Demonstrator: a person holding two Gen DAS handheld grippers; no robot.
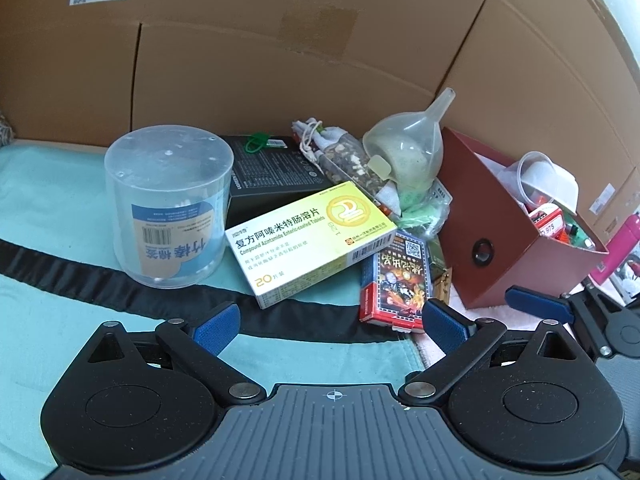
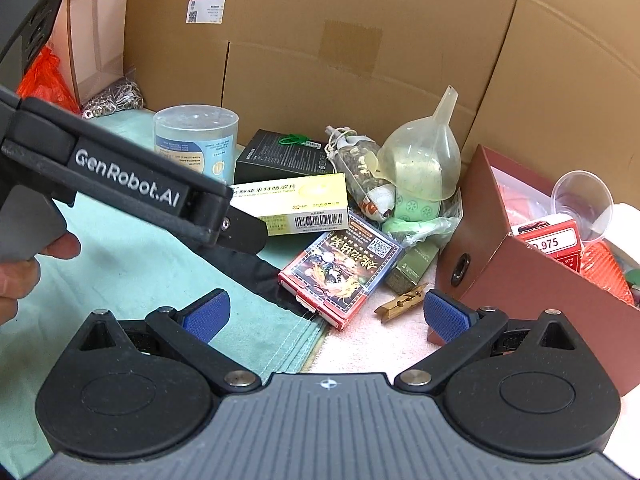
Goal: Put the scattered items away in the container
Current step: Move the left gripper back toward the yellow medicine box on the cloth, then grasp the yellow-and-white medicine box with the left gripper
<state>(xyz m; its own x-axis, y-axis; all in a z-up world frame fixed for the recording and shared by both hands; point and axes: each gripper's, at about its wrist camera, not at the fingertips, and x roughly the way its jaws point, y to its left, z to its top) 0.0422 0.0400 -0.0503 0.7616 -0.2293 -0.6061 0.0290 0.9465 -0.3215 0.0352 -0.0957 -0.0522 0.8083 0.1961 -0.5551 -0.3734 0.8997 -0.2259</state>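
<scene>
A red-brown box [image 1: 504, 240] [image 2: 520, 272] stands at the right, holding a clear cup [image 2: 582, 204] and red card packs [image 2: 552, 242]. Scattered left of it lie a yellow medicine box [image 1: 310, 240] [image 2: 296, 204], a card deck [image 1: 396, 280] [image 2: 340, 276], a black box [image 1: 268, 176] [image 2: 280, 156], a clear swab tub [image 1: 168, 204] [image 2: 196, 140], a funnel [image 1: 416, 136] [image 2: 428, 156], a herb sachet [image 1: 344, 160] [image 2: 356, 164] and a wooden clothespin [image 2: 402, 302]. My left gripper [image 1: 332, 324] is open just before the medicine box and deck. My right gripper [image 2: 326, 316] is open near the deck.
Tall cardboard walls [image 1: 280, 60] [image 2: 360, 40] close off the back and right. The items rest on a teal cloth [image 1: 60, 312] with a black band and a pink towel [image 2: 384, 344]. The left gripper's body [image 2: 132, 188] crosses the left of the right wrist view.
</scene>
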